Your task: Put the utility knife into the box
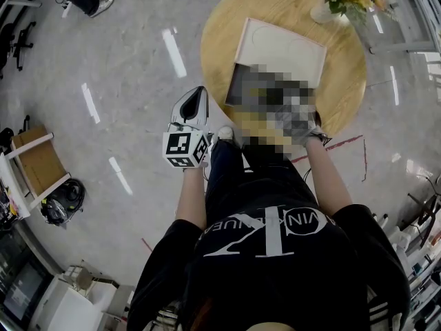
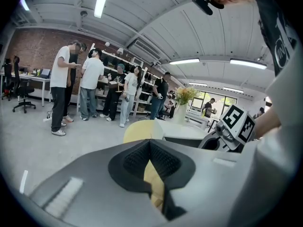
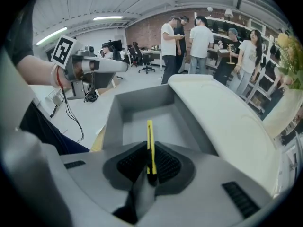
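Two grippers, one loaded. Right gripper (image 3: 150,163) pinched knife (image 3: 149,136) edge-on between pads. Long axis ran forward out of jaws, tip over open box (image 3: 113,122) straight ahead, toward near edge of table (image 1: 227,26). Lid (image 3: 213,112) open alongside. Left gripper (image 2: 150,148) off table's left edge, jaws pressed together, empty. Head view: mosaic hid box interior and right gripper.

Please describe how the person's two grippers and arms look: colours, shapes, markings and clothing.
The left gripper and the right gripper have smooth light grey bodies that narrow toward the jaws, with black ribbed pads. Each carries a white cube with black square markers. The person wears a black T-shirt with white print and short sleeves, and a thin red band on the left wrist.
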Demonstrator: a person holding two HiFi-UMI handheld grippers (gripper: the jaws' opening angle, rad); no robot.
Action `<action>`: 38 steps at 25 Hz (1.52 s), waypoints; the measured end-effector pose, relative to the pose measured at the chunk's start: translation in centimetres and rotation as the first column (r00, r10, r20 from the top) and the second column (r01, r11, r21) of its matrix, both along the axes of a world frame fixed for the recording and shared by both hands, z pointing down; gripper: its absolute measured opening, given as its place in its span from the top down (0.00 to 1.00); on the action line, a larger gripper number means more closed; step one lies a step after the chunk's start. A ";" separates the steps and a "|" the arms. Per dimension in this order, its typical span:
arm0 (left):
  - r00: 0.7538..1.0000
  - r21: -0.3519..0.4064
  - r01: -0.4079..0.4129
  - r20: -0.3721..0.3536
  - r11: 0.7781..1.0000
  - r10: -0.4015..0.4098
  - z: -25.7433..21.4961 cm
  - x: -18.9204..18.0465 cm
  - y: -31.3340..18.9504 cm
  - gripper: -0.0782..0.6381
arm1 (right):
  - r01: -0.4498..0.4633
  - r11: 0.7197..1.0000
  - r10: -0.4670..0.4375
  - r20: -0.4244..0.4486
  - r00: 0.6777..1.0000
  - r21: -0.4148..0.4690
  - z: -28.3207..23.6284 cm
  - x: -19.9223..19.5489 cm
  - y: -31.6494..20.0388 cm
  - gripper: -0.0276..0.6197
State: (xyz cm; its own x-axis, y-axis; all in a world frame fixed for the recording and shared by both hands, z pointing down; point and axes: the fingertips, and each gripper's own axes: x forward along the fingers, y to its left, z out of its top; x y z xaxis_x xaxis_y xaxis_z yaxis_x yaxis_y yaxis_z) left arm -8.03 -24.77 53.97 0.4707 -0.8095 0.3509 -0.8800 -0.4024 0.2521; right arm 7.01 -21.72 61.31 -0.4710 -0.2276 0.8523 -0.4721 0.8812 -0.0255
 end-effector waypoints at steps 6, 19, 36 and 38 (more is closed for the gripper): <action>1.000 -0.001 0.000 -0.004 1.000 0.000 -0.1 -0.1 0.4 0.88 | -0.009 1.000 0.009 -0.004 1.000 0.003 0.1 -0.1 0.1 0.87; 1.000 0.000 0.003 -0.011 1.000 -0.003 -0.1 -0.8 0.9 0.88 | -0.048 0.999 0.048 -0.003 0.999 0.014 0.0 0.1 -0.1 0.87; 0.999 0.055 -0.037 -0.018 0.998 0.038 -2.3 0.1 0.1 0.88 | -0.171 0.981 0.163 0.087 0.983 0.093 -3.5 1.7 -0.8 0.93; 0.999 0.064 -0.046 -0.018 0.997 0.047 -2.6 0.4 -0.1 0.88 | -0.219 0.971 0.207 0.119 0.971 0.093 -4.3 2.1 -1.0 0.93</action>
State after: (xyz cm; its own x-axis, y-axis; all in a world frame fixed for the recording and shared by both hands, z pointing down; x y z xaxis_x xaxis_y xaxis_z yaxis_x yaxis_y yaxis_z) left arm -7.63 -24.89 51.35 0.5145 -0.8073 0.2892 -0.8552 -0.4584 0.2419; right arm 9.12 -22.70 56.97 -0.4895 -0.4179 0.7653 -0.6489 0.7609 0.0005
